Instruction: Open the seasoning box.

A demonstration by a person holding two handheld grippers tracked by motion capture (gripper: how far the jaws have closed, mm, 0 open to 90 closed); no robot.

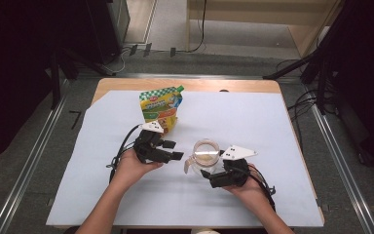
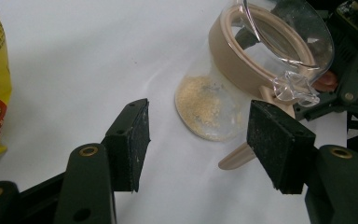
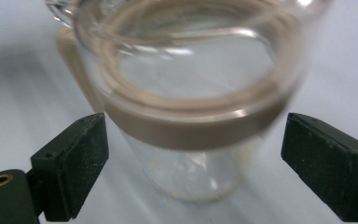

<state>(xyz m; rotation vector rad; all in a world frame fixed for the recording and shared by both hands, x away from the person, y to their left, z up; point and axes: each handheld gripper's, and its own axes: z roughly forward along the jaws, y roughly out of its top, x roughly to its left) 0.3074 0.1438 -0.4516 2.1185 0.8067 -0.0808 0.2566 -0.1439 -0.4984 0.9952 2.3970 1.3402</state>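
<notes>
right claw (image 3: 193, 158) wide open, straddling the jar (image 3: 191, 107) just under its tan collar; pads on both sides w/ clear gaps, nothing gripped yet. looks like the grab-the-jar step, approx halfway in.

jar (image 1: 205, 156) upright on the white sheet over the desk (image 1: 272, 86), mid-front, between the two hands. lid (image 2: 289, 42) flipped open on its hinge, hanging off one side. thin layer of beige powder (image 2: 205, 107) at the bottom, otherwise empty.

left claw (image 2: 200, 135) also open, approx mid-width, empty, parked just beside the jar on its left, not touching. pouch (image 1: 160, 108) standing further back-left, apart from the jar, untouched.

to do it well:
- centre jar between pads before closing; left gap in right claw view looks tighter than right, so shift a bit or jar gets shoved sideways on contact.
- clamp on glass body below collar, not on collar or lid. collar then acts as stop vs slipping.
- close slow, glass is slick + round, contact is thin; stop once firm.
- keep clear of hinge/latch side, open lid could swing.
- keep jar vertical, else powder shifts.
- keep left claw off until jar is secured, prob next goes for pouch.
- sheet may ruck up if jar dragged, so no sliding.

right claw view is blurred, fine contact hard to tell.
</notes>
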